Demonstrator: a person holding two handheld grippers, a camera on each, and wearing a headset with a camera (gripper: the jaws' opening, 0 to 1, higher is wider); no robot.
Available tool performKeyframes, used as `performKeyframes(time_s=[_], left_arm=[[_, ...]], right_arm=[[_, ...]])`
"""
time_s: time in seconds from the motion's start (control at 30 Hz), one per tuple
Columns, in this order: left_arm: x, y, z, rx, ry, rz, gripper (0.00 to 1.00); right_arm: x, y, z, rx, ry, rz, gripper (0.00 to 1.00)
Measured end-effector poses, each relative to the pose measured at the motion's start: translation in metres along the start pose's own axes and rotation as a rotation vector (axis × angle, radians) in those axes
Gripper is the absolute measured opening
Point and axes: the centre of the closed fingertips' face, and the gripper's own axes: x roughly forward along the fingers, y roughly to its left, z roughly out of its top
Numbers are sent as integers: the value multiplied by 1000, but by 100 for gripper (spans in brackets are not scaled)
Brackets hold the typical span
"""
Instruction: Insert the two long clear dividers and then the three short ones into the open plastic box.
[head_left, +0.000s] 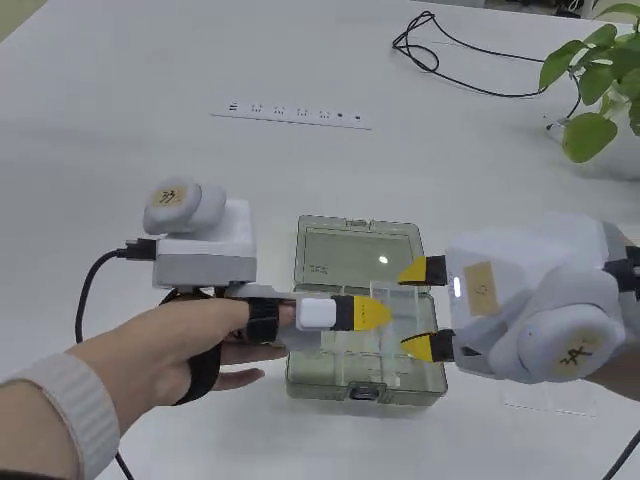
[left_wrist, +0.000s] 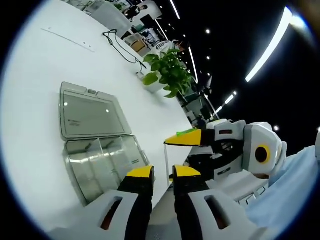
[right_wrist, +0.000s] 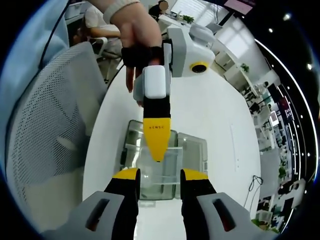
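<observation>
The open plastic box (head_left: 300, 372) lies in front of me, lid (head_left: 360, 250) folded back flat. Clear walls seem to stand in its base (left_wrist: 87, 172). My left gripper (head_left: 378, 312) reaches from the left over the base, shut on a clear divider (head_left: 396, 322) that it holds upright. In the left gripper view the divider (left_wrist: 166, 159) shows edge-on, rising between the jaws of that gripper (left_wrist: 162, 172). My right gripper (head_left: 418, 308) faces it from the right, open, one jaw on each side of the pane. The right gripper view shows the pane (right_wrist: 167, 167) ahead of its own gripper (right_wrist: 160, 174).
More clear pieces (head_left: 548, 398) lie flat on the white table to the right of the box. At the back are a white power strip (head_left: 290, 110), a black cable (head_left: 450, 55) and a potted plant (head_left: 595, 90). A mesh chair (right_wrist: 50, 115) stands behind me.
</observation>
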Motion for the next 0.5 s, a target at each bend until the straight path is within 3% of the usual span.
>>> performKeyframes(time_s=[0.33,0.5], left_arm=[[-1,-2,-2,-48,-3,-29,0],[-1,-4,-5,-60,-5,-44,0]], right_arm=[[1,3,2,-3,0,4,32],[2,6,4,-4,-3,6,32]])
